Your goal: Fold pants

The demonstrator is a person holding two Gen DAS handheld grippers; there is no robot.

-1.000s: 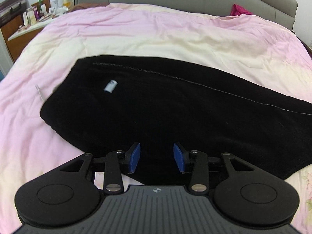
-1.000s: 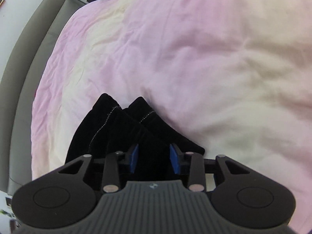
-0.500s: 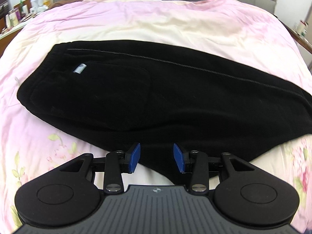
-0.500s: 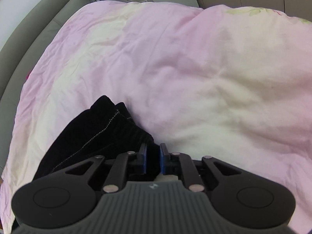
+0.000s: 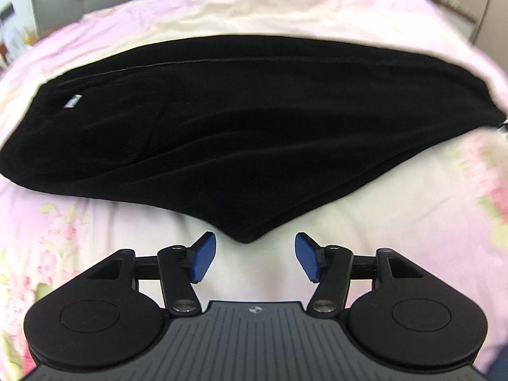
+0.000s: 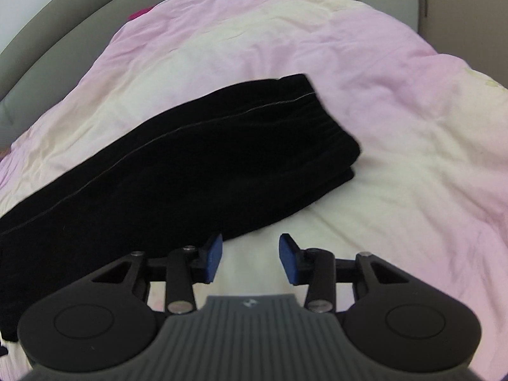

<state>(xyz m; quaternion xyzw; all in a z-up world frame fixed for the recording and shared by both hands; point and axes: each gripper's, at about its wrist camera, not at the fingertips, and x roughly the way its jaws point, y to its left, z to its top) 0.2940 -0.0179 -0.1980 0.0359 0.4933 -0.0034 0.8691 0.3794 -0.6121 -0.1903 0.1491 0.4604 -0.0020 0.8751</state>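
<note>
The black pants [image 5: 241, 133] are laid flat on a pink and cream duvet [image 5: 397, 216] that covers the bed, with one leg folded over the other so that the two lie stacked. In the left wrist view the waist end is seen at the left, where a small white label [image 5: 72, 101] is sewn near the band, and a pale seam line is seen along the far edge. A pointed fold of the cloth is directed toward the left tongs [image 5: 255, 262], which are held just short of it; their blue pads [image 5: 203, 262] are spread wide apart and nothing is gripped between them.

In the right wrist view the cuff end of the pants [image 6: 177, 171] is shown, the two leg ends lying one on the other with the upper one set slightly back. The right tongs [image 6: 250, 262] are held over bare duvet [image 6: 397, 146] just beside the near edge of the legs; their pads [image 6: 290, 265] are likewise apart and nothing is held. A grey headboard [image 6: 47, 47] is seen behind the bed, and a magenta cloth [image 6: 139, 12] is glimpsed at its foot
</note>
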